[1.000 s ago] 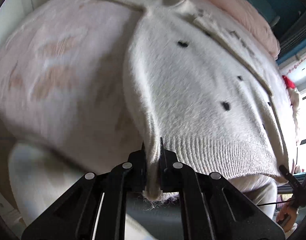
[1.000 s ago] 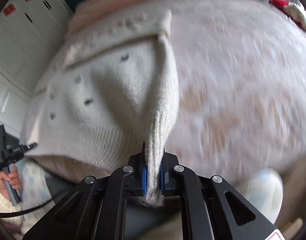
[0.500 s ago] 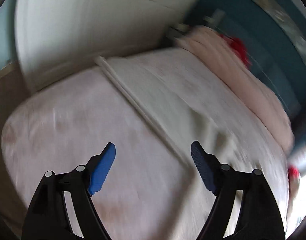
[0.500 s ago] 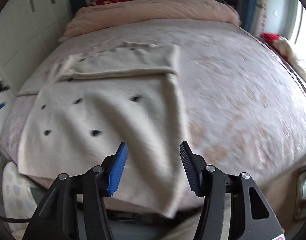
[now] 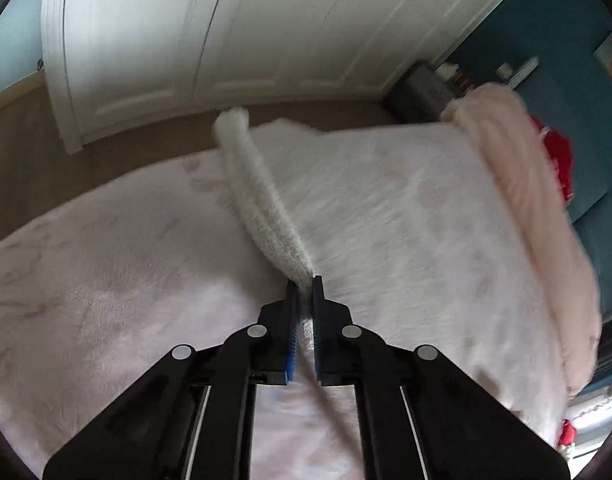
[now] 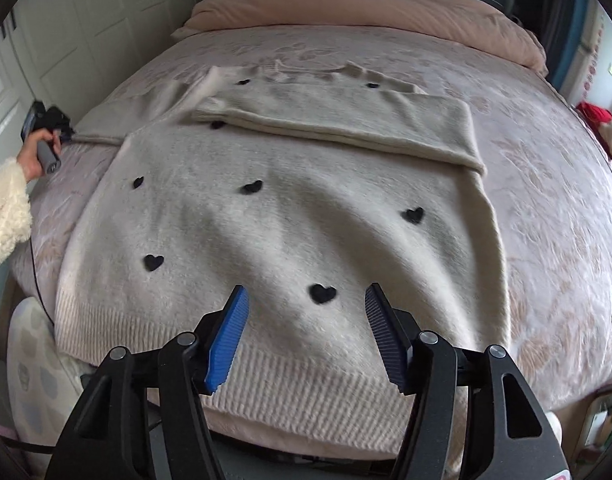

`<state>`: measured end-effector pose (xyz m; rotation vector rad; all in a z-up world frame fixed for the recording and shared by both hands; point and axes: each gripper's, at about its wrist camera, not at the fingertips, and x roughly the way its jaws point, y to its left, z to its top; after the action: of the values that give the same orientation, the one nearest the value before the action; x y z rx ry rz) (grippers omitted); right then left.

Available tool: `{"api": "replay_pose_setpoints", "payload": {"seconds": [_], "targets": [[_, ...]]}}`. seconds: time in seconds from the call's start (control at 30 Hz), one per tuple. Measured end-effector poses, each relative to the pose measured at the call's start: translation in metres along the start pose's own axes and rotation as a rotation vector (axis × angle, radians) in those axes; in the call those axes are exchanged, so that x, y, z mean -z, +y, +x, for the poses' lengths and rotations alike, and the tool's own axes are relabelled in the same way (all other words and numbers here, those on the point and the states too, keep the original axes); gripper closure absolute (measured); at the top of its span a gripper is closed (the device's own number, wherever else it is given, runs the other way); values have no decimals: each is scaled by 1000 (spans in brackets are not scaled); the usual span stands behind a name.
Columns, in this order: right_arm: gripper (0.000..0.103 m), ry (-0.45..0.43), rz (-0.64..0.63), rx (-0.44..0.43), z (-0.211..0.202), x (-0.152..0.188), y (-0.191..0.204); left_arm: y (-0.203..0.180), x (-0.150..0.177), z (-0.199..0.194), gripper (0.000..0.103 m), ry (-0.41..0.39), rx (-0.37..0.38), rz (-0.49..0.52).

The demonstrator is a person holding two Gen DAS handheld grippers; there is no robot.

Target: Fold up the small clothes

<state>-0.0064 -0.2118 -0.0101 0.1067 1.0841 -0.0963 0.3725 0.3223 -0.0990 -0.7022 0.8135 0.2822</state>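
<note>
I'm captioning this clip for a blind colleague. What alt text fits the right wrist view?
A fluffy cream knitted sweater with black hearts lies flat on a pink patterned bedspread, one sleeve folded across its chest. The right hand-held gripper, opening, hovers empty over the ribbed hem.

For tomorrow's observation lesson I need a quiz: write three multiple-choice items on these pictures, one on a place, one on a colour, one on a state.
1. The folded sleeve lies: A over a chair; B across the sweater's chest; C in a drawer.
2. The hearts are: A red; B blue; C black.
3. The left gripper is: A wide open; B shut on a sleeve; C shut on nothing.
Key: B, it crosses the upper front; C, dark on cream knit; B, it pinches the other sleeve.
</note>
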Motion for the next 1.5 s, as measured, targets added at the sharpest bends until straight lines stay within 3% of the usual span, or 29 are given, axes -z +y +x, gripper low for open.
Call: {"api": "replay_pose_setpoints", "payload": {"seconds": [0.07,0.17,0.23,0.37,0.4,0.43,0.47,0.57,0.63,0.77,0.9,1.0,1.1,1.23,1.3,1.37,1.4,1.43,1.47,1.5], "targets": [[44,0,8,-18,2,-1,0,-26,3,-28,99,-52,52,70],[44,-19,38,-49,0,2,-5,-100,30,-86,99,-104,200,255],[43,-30,62,-59,-4,5,-11,-160,74,-128,98,-95,340,399],[41,-58,122,-94,-15,15,-31,-249,194,-172,93,56,547,613],[40,-67,128,-93,-17,18,-35,-264,241,-174,75,152,601,641],[37,-82,133,-80,-20,23,-42,-267,266,-173,48,204,630,645],[36,-87,132,-70,-22,25,-47,-268,293,-171,41,243,642,637],[36,-104,138,-50,-30,35,-69,-243,374,-173,38,301,619,611],[32,-118,130,-36,-32,38,-78,-217,393,-173,37,308,590,574],[31,-151,73,-9,-29,24,-83,-176,370,-153,37,323,494,444],[30,-235,-162,17,-17,-23,-42,-151,313,-124,37,285,356,345],[27,-305,-373,18,6,-60,4,-146,268,-93,37,291,332,213],[27,-299,-467,-38,38,-94,41,-138,241,-50,40,327,331,46],[27,-270,-669,-35,92,-123,93,-132,236,-7,56,417,296,-39],[27,-267,-835,-14,115,-125,117,-123,235,-2,72,425,287,-35],[31,-259,-967,-3,130,-121,133,-120,235,-3,77,418,300,-10],[42,-233,-1027,-20,140,-118,141,-118,235,-3,83,414,301,2],[80,-203,-1045,-37,146,-119,144,-117,235,-3,85,411,300,11],[100,-158,-1033,-63,153,-123,145,-116,234,-1,86,411,303,11],[98,-132,-943,-86,154,-136,140,-115,234,-2,86,410,307,10]]}}
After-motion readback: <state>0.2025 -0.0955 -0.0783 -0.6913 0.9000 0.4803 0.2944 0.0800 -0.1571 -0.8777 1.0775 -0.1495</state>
